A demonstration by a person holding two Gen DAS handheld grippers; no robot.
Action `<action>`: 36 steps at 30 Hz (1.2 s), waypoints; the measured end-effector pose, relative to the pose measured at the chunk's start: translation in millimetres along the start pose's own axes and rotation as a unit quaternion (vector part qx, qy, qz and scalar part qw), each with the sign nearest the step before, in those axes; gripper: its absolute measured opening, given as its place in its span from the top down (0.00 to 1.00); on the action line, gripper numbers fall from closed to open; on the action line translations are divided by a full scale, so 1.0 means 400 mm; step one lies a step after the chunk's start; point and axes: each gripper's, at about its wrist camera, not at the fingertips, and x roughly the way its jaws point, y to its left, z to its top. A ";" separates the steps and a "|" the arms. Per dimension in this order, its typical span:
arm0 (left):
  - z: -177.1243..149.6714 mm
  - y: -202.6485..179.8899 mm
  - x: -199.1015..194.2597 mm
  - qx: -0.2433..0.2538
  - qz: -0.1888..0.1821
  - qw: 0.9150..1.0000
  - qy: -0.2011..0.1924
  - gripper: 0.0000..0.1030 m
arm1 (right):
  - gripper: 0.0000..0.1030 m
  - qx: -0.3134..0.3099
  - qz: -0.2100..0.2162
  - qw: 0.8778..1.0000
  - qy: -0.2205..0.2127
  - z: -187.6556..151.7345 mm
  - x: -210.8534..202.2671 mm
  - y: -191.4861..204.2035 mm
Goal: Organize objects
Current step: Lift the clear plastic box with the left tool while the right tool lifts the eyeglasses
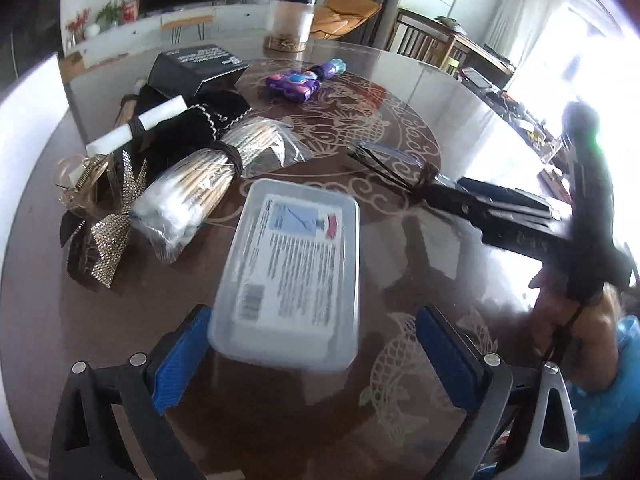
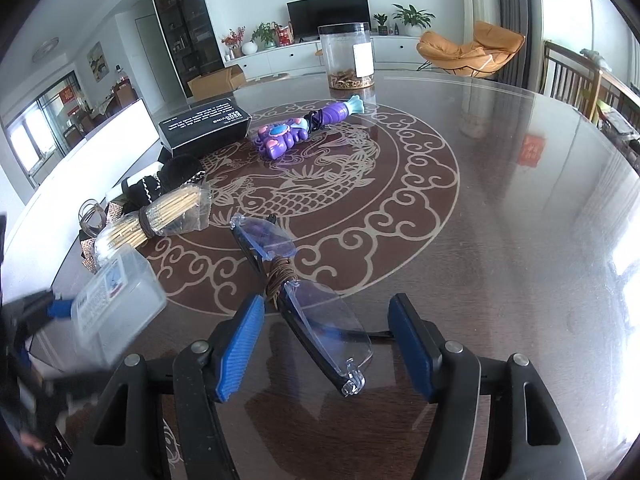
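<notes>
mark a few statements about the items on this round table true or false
1. The clear plastic box with a printed label lies between the open fingers of the left gripper. True.
2. The folded clear-lens glasses tied with brown cord sit inside the black cardboard box. False: they lie on the table, between the fingers of the right gripper.
3. The purple toy lies on the table's dragon pattern. True.
4. The tall clear jar with a black lid lies on its side. False: it stands upright.
</notes>
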 end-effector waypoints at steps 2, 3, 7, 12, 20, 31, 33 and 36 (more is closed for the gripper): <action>-0.002 0.002 -0.001 -0.008 0.020 1.000 -0.001 0.02 | 0.34 -0.001 0.000 1.000 0.001 0.000 0.001 0.001; 0.005 0.008 0.001 -0.019 0.030 0.999 -0.001 0.01 | 0.32 -0.003 0.001 1.000 0.001 0.001 0.002 0.003; 0.050 -0.004 0.044 -0.043 0.096 0.994 0.021 0.01 | 0.29 -0.006 0.011 1.000 0.002 0.000 0.003 0.004; 0.079 -0.051 0.069 -0.018 0.138 0.989 0.040 0.00 | 0.29 -0.068 0.037 0.996 0.045 0.032 0.015 0.011; 0.099 -0.027 0.073 -0.045 0.126 0.988 0.074 0.00 | 0.36 -0.192 0.062 0.969 0.141 0.101 0.078 0.062; -0.007 -0.022 -0.119 -0.073 0.089 0.992 -0.042 0.40 | 0.85 -0.171 0.078 0.972 0.138 0.088 -0.010 0.067; -0.016 0.007 -0.184 -0.096 0.090 0.989 -0.068 0.40 | 0.85 -0.171 0.087 0.974 0.122 0.108 -0.044 0.093; -0.019 0.101 -0.322 -0.147 0.094 0.978 -0.111 0.40 | 0.85 -0.183 0.112 0.972 0.095 0.169 -0.089 0.173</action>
